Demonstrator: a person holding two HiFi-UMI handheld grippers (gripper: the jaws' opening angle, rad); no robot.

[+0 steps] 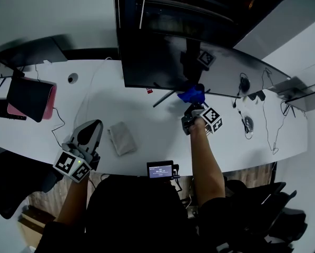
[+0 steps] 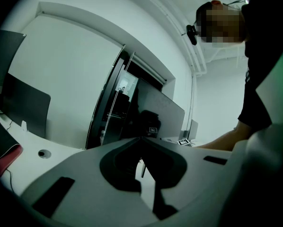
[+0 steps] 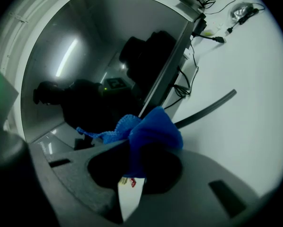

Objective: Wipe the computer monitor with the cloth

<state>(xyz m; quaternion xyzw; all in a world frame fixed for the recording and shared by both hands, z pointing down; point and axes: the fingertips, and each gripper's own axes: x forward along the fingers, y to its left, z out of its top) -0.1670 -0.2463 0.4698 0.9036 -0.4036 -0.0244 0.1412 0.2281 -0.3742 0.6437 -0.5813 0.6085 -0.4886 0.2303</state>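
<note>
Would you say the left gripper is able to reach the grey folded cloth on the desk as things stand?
Probably yes. The left gripper is just beside the grey folded cloth, with only bare desk between them; its fingers are shut and empty, so they would need opening first.

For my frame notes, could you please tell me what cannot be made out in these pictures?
Blue cloth in the right gripper against the monitor: contact hidden by the cloth's folds, right gripper view.
Small display: text too small, head view.
Dark flat device on pink case: too small to identify, head view.
</note>
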